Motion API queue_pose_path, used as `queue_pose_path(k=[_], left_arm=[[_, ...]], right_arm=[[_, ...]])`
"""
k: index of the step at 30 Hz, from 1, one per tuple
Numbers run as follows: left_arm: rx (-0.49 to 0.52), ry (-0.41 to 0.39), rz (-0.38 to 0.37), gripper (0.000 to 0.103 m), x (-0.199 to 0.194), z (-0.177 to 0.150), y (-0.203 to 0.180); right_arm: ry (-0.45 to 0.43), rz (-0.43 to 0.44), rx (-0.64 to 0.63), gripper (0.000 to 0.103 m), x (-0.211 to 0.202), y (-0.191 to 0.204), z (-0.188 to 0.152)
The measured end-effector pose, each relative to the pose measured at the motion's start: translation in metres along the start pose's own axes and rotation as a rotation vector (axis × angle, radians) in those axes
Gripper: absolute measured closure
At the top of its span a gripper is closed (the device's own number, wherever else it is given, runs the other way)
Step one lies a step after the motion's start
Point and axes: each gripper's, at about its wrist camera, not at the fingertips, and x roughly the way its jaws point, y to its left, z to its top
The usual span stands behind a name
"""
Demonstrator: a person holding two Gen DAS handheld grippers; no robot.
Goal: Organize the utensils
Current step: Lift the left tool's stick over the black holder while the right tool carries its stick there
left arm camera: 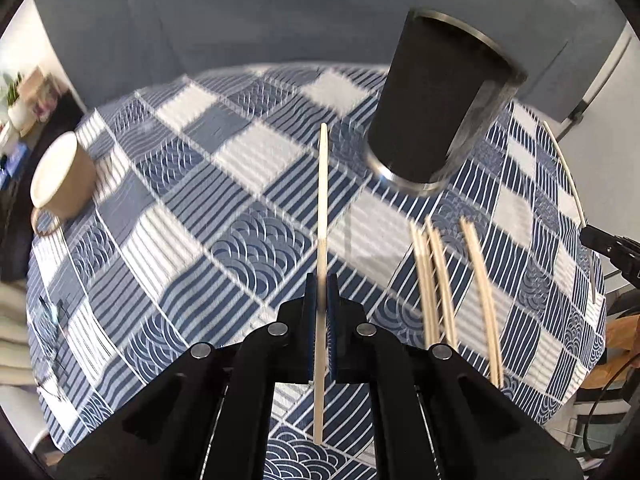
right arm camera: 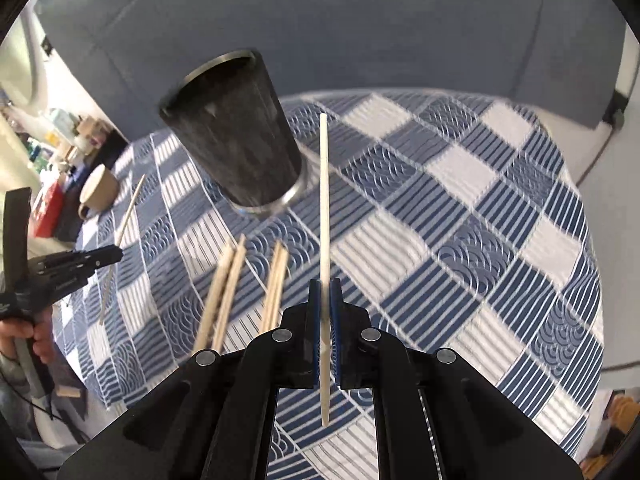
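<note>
A tan mug (left arm camera: 60,178) stood at the far left edge of the tabletop (left arm camera: 248,160), which was covered in a blue-and-white patchwork cloth of stripes and wave patterns. Right of it, the left tongs (left arm camera: 321,300) were clenched on a single pale chopstick (left arm camera: 322,200), gripping it below its middle so that the longer part pointed away toward the far side and the shorter end hung back toward the camera. Further right, a dark cylindrical holder (left arm camera: 440,108) with a metal rim and base stood on the cloth near the far edge. Nearer than the holder and slightly to its right, several loose chopsticks (left arm camera: 436,280) lay side by side on the tabletop, one pair (left arm camera: 482,292) a little apart from the rest. At the right edge of the left wrist view, the tip of the right tongs (left arm camera: 596,236) showed with a thin stick (left arm camera: 568,176) rising from it. In the right wrist view, the right tongs (right arm camera: 325,300) were likewise clamped on one pale chopstick of their own (right arm camera: 325,208), its long end aimed at the far side, just right of the holder (right arm camera: 236,132). Both views were blurred, the loose sticks most of all.
</note>
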Motion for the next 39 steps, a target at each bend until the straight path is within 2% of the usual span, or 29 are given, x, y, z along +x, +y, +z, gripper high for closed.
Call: queue_pose_path(k=[9, 19, 26, 29, 35, 39], left_arm=[[0.031, -0.105, -0.015, 0.098, -0.035, 0.045, -0.015], [0.023, -0.210, -0.084, 0.098, -0.067, 0.106, -0.030], [0.005, -0.295, -0.131, 0.098, -0.070, 0.136, -0.047], [-0.022, -0.316, -0.175, 0.098, -0.064, 0.145, -0.052], [-0.032, -0.388, -0.223, 0.098, -0.050, 0.155, -0.061], [-0.060, -0.428, -0.262, 0.098, -0.043, 0.158, -0.060]], right_arm=[[-0.125, 0.056, -0.047, 0.098, -0.028, 0.018, 0.043], [-0.235, 0.162, -0.102, 0.098, -0.036, 0.047, 0.103], [-0.296, 0.243, -0.092, 0.098, -0.022, 0.060, 0.138], [-0.322, 0.274, -0.072, 0.098, -0.012, 0.061, 0.148], [-0.395, 0.285, -0.075, 0.098, 0.006, 0.061, 0.159], [-0.401, 0.312, -0.046, 0.098, 0.019, 0.055, 0.162]])
